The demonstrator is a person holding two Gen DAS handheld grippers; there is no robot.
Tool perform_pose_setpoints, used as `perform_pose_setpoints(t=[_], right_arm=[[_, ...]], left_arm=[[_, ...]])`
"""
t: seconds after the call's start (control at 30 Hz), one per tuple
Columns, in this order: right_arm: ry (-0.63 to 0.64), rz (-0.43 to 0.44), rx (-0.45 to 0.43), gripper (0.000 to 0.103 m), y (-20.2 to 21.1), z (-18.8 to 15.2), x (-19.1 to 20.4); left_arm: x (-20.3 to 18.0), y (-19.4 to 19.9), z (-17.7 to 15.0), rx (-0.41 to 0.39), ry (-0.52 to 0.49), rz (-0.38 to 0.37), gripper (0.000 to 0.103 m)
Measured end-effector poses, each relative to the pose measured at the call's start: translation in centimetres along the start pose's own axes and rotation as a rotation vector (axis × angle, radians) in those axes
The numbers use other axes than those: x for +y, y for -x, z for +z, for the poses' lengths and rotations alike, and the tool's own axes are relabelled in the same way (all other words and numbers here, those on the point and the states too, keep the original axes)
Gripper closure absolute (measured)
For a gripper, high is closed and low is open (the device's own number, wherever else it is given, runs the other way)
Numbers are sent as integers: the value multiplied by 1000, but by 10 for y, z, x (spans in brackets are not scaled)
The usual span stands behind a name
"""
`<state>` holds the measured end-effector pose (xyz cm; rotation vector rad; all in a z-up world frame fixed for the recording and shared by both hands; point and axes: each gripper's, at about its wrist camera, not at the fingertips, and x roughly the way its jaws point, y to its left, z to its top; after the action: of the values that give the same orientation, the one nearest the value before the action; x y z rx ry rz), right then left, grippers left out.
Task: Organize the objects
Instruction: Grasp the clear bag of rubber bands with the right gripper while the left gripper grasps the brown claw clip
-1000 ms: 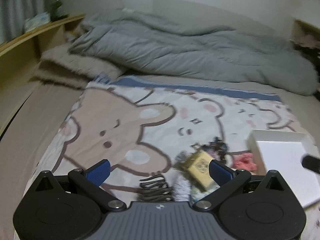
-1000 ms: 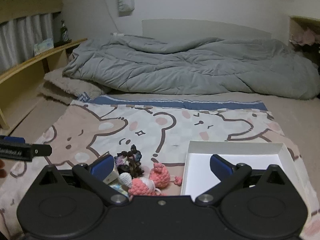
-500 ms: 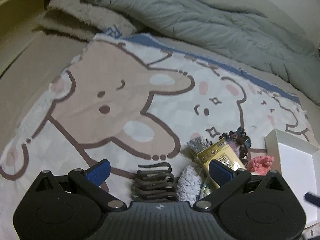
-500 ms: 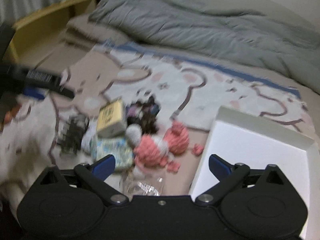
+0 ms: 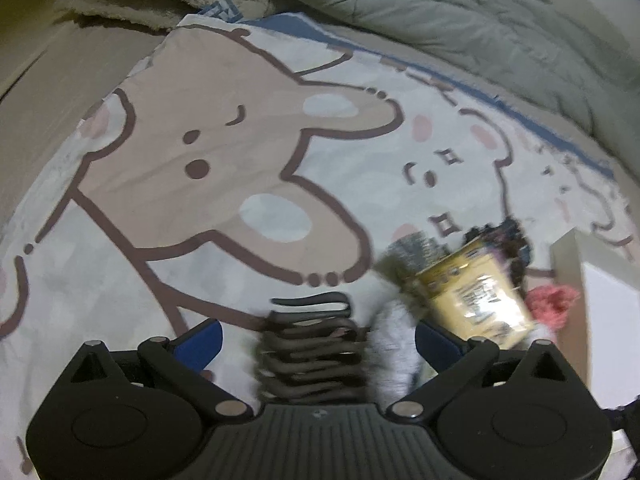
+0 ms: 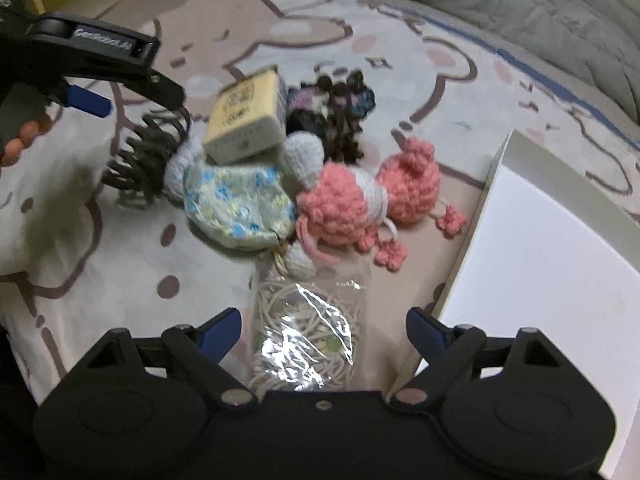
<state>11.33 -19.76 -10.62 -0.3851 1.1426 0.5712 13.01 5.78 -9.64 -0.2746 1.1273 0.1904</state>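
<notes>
Between the right gripper's (image 6: 322, 330) parted jaws, which have just been closing and do not yet press on anything, lies a clear bag of loose bands (image 6: 306, 330), flat on the cartoon-print blanket (image 5: 208, 184) toward the near edge of the bed. Its slick film is the main risk: jaws that pinch only the plastic could slide off, or lift a corner and let the contents sag. Just beyond it sit a blue-and-cream fabric pouch (image 6: 236, 204) and a pink crocheted toy (image 6: 340, 208), its cords trailing close to the bag, so a low approach could snag one and drag it along. A cream-yellow box (image 6: 244, 120) rests tilted on top of the pile and may topple if the pile is jostled. The white tray (image 6: 540, 240) stands just beside the right jaw; its wall could be knocked or catch the finger

The left gripper (image 5: 316, 338) hangs open over the dark claw hair clip (image 5: 310, 352), with nothing gripped. The clip's curved teeth may slip out of a pinch. A grey woolly piece (image 5: 394, 332) lies just inside its right jaw and could be caught too. Both grippers work the same small heap, so they might collide
</notes>
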Motion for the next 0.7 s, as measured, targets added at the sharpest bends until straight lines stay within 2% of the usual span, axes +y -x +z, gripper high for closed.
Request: perform_pose_setpoints(t=[0.23, 0.33, 0.53, 0.63, 0.7], right_arm=[[-4, 26, 72, 15, -16, 2, -1], [12, 28, 99, 16, -22, 0, 2], [36, 35, 150, 20, -32, -2, 8], [47, 13, 152, 21, -34, -2, 11], [33, 8, 146, 30, -33, 0, 10]], left_arm=[[13, -19, -4, 84, 40, -5, 6], [11, -27, -7, 113, 44, -11, 11], [12, -36, -9, 123, 73, 0, 12], [18, -40, -9, 130, 93, -24, 22], [19, -39, -8, 130, 97, -57, 29]])
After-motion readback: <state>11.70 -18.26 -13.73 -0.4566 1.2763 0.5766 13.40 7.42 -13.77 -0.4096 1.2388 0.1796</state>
